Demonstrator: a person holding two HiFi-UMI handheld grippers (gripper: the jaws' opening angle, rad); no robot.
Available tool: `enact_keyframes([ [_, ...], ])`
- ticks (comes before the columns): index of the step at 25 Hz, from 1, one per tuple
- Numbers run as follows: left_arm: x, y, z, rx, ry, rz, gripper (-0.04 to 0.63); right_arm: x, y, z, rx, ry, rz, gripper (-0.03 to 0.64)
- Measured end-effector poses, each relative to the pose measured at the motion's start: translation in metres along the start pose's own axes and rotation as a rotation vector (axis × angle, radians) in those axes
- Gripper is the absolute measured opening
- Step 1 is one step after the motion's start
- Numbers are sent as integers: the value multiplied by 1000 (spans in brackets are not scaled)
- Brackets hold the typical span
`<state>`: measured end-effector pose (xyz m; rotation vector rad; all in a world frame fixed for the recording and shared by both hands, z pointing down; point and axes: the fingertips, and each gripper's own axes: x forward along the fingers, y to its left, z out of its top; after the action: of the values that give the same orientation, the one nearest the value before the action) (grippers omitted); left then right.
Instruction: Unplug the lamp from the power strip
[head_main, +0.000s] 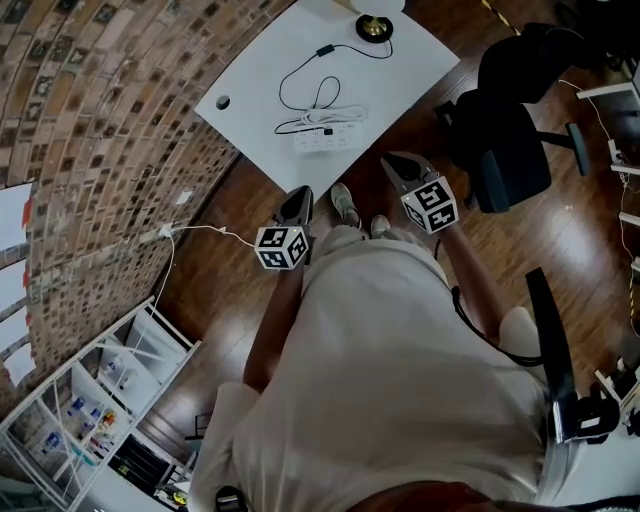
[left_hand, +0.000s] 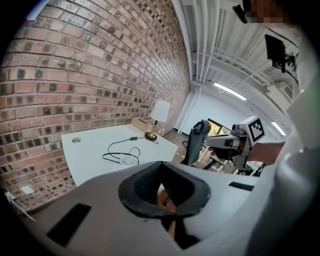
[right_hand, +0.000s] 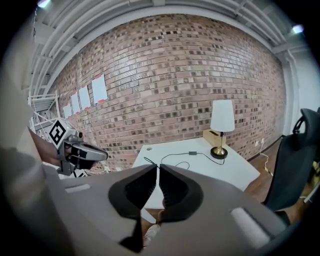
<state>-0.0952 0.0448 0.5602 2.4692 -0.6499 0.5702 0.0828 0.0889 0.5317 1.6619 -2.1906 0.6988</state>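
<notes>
Head view: a white table (head_main: 410, 60) stands in the upper middle of the frame, against a brick wall (head_main: 90, 120) on the left. The lamp (head_main: 374, 27) is at the table's far edge, at the top of the frame; only its round base shows here. Its black cord (head_main: 281, 92) loops across the tabletop to the white power strip (head_main: 328, 141) near the table's front edge, where a dark plug (head_main: 327, 130) sits on the strip. A coil of white cord lies just behind the strip.

The person stands on the wood floor (head_main: 230, 270) short of the table, both grippers held in front of the body, well apart from the strip and the lamp.

Left gripper (head_main: 297, 201): centre of the frame, pointing toward the table. In the left gripper view its pads (left_hand: 145, 181) meet at the tip, with nothing held between them.

Right gripper (head_main: 397, 164): right of centre, level with the left one. In the right gripper view its pads (right_hand: 172, 187) are closed on each other with only a hairline between, holding nothing. The lamp, with white shade, shows beyond them at right of frame.

A black office chair (head_main: 510, 110) stands at upper right, beside the table. A white shelf rack (head_main: 90, 400) is at lower left.
</notes>
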Motion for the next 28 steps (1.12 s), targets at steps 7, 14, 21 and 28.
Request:
enact_keyframes([
  [7,19,32,20,-5,-5,-31,3,35,-3,19,-19,23,-5,15],
  [14,40,58,33,2,1,-61,3,63,-8,33,-35,28,-19,20],
  [21,57,74,41,20,19,-105,3,85,-12,33,-29,44,-38,23],
  [28,62,87,42,20,29,-124,3,100,-12,33,-32,57,-49,25],
])
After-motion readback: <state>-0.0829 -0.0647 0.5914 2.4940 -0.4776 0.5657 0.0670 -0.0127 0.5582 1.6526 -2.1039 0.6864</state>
